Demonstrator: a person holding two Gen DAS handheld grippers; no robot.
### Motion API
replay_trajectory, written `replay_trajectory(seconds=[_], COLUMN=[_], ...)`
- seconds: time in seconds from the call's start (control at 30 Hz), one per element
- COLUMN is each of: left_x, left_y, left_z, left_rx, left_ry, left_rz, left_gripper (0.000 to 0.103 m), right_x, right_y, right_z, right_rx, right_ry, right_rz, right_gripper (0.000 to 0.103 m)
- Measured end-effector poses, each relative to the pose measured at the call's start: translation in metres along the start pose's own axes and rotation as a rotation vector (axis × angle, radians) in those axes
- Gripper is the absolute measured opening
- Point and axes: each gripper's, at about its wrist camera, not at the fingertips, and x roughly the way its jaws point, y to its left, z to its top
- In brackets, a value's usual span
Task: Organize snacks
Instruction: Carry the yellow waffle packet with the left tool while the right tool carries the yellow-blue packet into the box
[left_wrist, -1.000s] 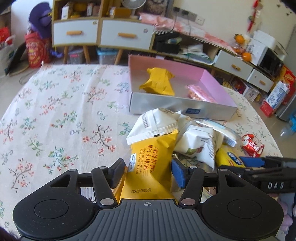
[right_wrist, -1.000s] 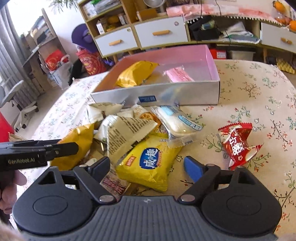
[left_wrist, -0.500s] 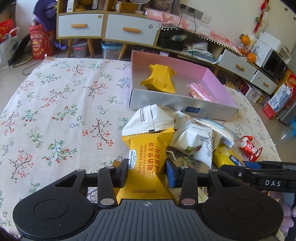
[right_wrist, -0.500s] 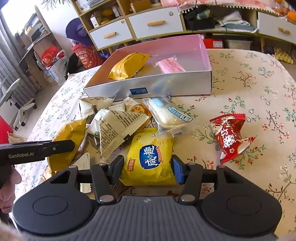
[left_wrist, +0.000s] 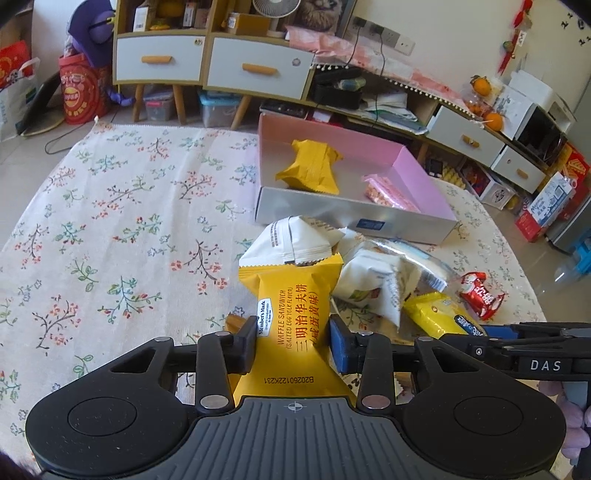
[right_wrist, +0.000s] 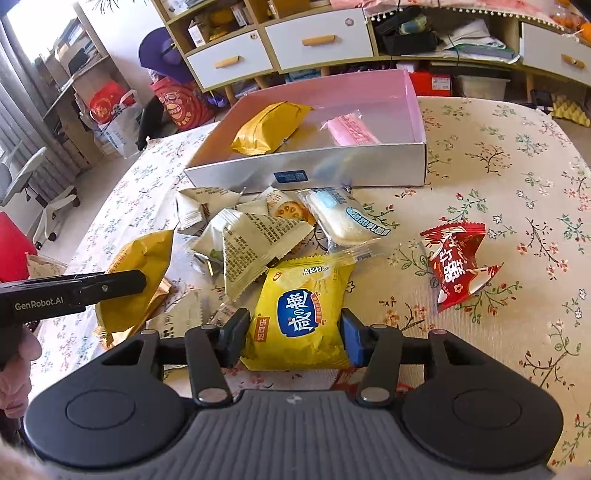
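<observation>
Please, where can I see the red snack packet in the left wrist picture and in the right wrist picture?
Left wrist view: red snack packet lies at the right edge of the table, beyond the pile.
Right wrist view: the packet lies right of centre, alone on the cloth.
Shared landmark: the pink box, behind the pile in both views.

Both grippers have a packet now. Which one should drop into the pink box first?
Probably left. The left gripper has closed on the waffle packet and already holds it above the pile. The right gripper clamps the yellow packet, apparently still on the cloth. The box lies straight ahead of both.
</observation>
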Motion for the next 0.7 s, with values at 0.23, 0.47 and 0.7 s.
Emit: replay_trajectory(seconds=[0.23,0.47,0.7], left_x=[-0.006,-0.015,-0.008], left_y=[-0.005,-0.020,-0.039], left_z=[0.007,0.023,0.047], left_rx=[0.003,-0.008,-0.063], left_ry=[-0.032,-0.075,-0.108], left_rz=[-0.011,-0.040,-0.050], left_gripper=[0.036,0.036,0.036], right_x=[-0.016,-0.034,-0.038], right_y=[0.005,0.007,-0.003], right_z=[-0.001,0.013,0.046], right_rx=[0.021,0.048,0.151], right_ry=[-0.022,-0.108,-0.215], right_rz=[0.041,0.069,0.076], right_gripper=[0.048,0.047,0.048])
